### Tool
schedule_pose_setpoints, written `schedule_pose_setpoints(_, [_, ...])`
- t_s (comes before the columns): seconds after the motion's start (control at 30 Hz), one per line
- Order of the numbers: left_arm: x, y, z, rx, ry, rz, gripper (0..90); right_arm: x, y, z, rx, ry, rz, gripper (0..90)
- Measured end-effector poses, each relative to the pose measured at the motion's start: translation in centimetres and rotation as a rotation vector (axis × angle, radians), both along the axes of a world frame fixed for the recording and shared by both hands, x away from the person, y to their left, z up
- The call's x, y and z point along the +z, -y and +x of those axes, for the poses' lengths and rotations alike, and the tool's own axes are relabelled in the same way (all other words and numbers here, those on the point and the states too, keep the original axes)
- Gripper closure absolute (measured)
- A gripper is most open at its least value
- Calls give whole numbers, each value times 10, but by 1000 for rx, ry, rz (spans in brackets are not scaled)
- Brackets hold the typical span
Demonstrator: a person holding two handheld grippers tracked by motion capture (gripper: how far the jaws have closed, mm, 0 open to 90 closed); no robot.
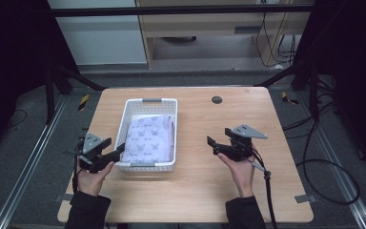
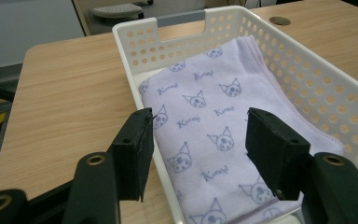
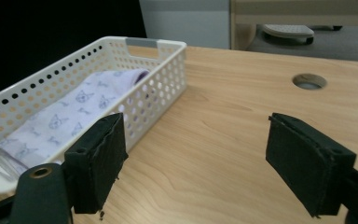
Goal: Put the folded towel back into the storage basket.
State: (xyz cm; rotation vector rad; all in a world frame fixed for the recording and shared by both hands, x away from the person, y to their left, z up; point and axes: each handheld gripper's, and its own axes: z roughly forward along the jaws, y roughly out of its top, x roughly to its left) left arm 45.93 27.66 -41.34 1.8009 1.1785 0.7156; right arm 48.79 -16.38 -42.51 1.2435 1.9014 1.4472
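Observation:
A white perforated basket (image 1: 123, 119) (image 2: 307, 81) (image 3: 168, 70) stands on the wooden table, left of centre. Inside lies a folded lilac cloth (image 1: 147, 136) (image 2: 214, 121) (image 3: 70, 116) printed with small cat faces. My left gripper (image 1: 119, 151) (image 2: 198, 144) hovers at the basket's near left corner, its jaws wide apart over the rim and the cloth, nothing pinched between them. My right gripper (image 1: 214, 145) (image 3: 196, 154) is held over bare table to the right of the basket, open and empty.
The table (image 1: 209, 191) has a round cable hole (image 1: 217, 99) (image 3: 309, 81) near its far edge. A cable (image 1: 268, 191) trails from the right gripper toward the near edge. Dark frame posts and floor cables surround the table.

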Motion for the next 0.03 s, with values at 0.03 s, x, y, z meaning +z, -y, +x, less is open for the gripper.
schedule_pose_setpoints(0.03, [0, 0, -1, 1, 1, 0, 402, -4, 8, -3, -16, -6, 7, 198])
